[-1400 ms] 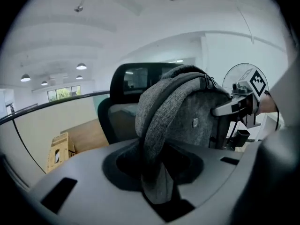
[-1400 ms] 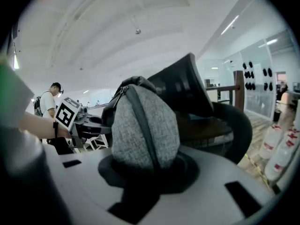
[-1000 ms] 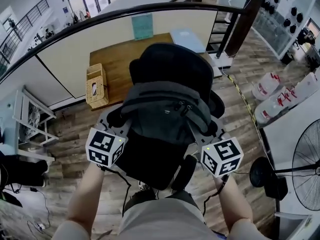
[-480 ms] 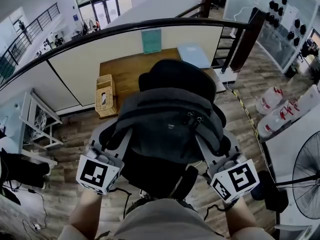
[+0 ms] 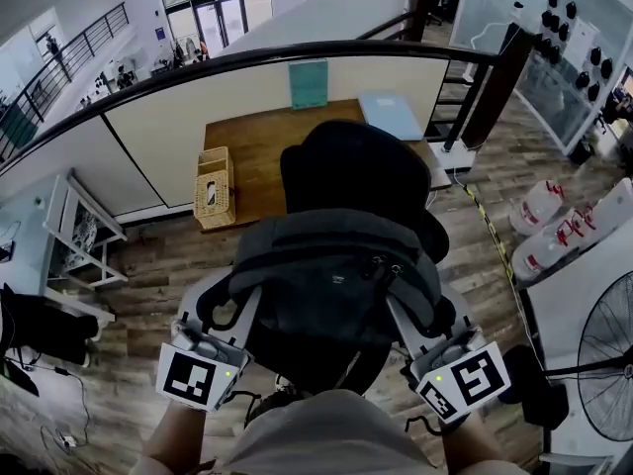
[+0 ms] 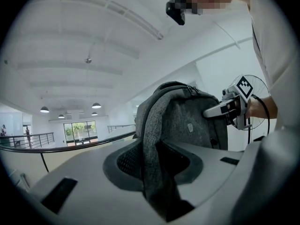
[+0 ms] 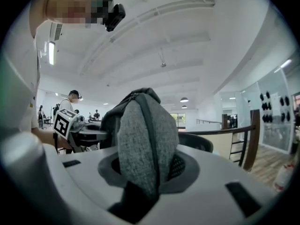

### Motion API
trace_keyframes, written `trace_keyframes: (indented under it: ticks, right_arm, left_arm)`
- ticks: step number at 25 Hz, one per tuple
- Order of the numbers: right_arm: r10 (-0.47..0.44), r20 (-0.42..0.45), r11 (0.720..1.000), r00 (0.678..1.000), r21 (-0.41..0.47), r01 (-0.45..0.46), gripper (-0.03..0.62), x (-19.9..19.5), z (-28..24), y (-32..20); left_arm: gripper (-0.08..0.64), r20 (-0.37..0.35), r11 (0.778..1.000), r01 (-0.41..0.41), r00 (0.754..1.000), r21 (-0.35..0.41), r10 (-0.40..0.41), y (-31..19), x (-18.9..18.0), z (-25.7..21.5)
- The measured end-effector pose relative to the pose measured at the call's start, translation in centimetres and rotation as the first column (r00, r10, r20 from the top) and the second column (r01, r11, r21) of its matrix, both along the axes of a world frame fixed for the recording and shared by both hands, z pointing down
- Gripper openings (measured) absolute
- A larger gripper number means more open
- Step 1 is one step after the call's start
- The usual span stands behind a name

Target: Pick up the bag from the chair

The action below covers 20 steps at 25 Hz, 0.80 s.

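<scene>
Black chair (image 5: 361,166) close behind the held-up bag (image 5: 336,275), wooden table (image 5: 257,146) and basket (image 5: 215,186) past it, low wall with a rail (image 5: 168,142) beyond, open floor (image 5: 143,260) on the left, water jugs (image 5: 539,206) and fan (image 5: 603,344) on the right.

Open-plan office mezzanine, black office chair (image 5: 364,171), wooden desk (image 5: 259,151), curved railing (image 5: 297,51), water jugs (image 5: 539,206), floor fan (image 5: 605,352)
</scene>
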State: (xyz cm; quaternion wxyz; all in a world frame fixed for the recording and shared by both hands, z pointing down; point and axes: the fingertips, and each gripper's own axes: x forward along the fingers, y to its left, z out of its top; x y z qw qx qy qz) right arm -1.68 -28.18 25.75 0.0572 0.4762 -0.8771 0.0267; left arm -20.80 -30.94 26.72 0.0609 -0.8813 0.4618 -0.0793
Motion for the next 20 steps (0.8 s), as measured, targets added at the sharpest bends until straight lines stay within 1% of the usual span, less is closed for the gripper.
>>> trace_keyframes:
  ticks: [2, 4, 12, 20]
  right_arm:
    - [-0.008, 0.005, 1.000, 1.000, -0.023, 0.008, 0.124, -0.4, 0.9, 0.4]
    - [-0.011, 0.011, 0.999, 1.000, -0.042, 0.011, 0.123, -0.6, 1.7, 0.6]
    - [-0.027, 0.026, 0.997, 0.999, -0.075, 0.029, 0.123, -0.5, 2.8, 0.8]
    - [-0.022, 0.007, 0.997, 1.000, -0.077, 0.023, 0.123, -0.5, 2.8, 1.5]
  left_arm:
    - [0.110, 0.009, 0.999, 0.021, 1.000, -0.033, -0.021, 0.3, -0.4, 0.9]
    - [0.110, 0.008, 0.998, 0.032, 0.999, -0.049, -0.032, 0.6, -0.6, 1.6]
    - [0.110, 0.023, 0.998, 0.035, 0.999, -0.059, -0.033, 1.4, -0.5, 2.4]
    - [0.110, 0.007, 0.997, 0.027, 1.000, -0.071, -0.026, 2.0, -0.5, 2.7]
